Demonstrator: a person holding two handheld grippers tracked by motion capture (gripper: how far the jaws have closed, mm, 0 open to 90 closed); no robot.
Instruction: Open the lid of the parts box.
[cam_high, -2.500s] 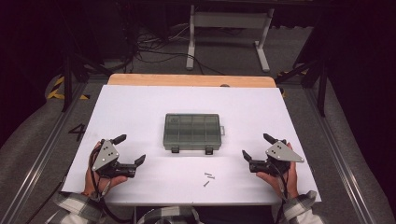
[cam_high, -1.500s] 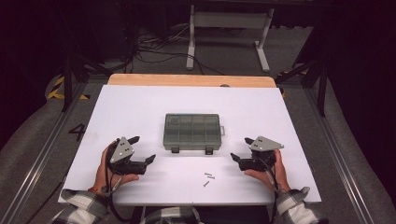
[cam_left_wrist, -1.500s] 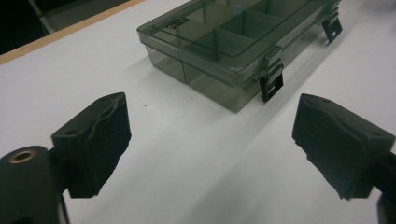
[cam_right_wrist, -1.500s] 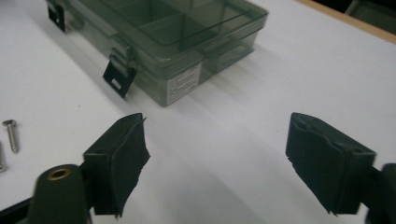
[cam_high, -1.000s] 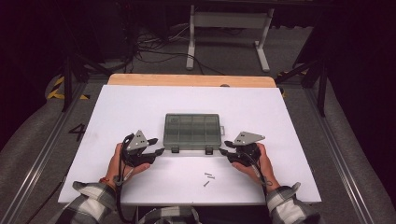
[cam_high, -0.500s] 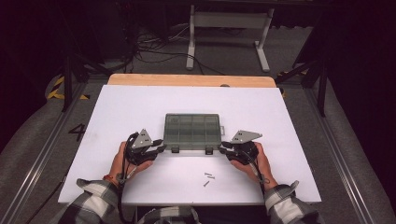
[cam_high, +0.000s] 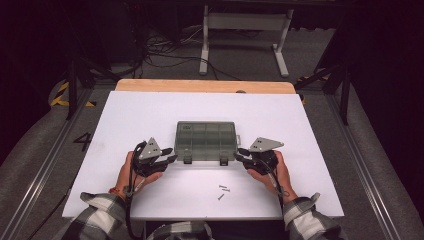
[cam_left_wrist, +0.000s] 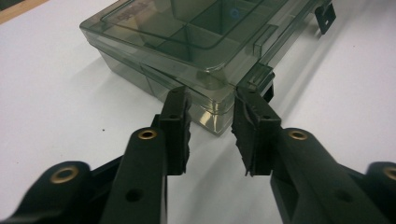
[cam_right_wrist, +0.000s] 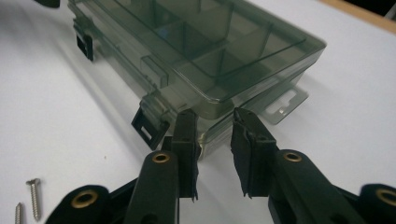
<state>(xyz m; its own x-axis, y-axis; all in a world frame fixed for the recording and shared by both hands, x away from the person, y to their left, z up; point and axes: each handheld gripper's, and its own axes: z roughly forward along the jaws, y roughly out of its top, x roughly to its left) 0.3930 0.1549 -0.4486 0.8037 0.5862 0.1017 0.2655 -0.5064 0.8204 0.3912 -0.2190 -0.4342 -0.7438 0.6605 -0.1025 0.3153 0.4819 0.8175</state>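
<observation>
Both grippers flank a smoky clear compartment box (cam_high: 206, 142) at the centre of the high view, and we record each with its jaws spread and nothing between them. Our left gripper (cam_left_wrist: 211, 122) faces the box's lower-left corner; its jaws straddle that corner, and we cannot tell if they touch. Our right gripper (cam_right_wrist: 213, 129) stands likewise at the lower-right corner. The box lies flat on the white table (cam_high: 125, 125), lid shut, long axis running left to right across the frame, its two latches (cam_high: 223, 161) toward the bottom edge. Three screws (cam_high: 223, 190) lie loose below it. Compared with half a second ago, both grippers have closed slightly toward the corners; the box sits unchanged.
</observation>
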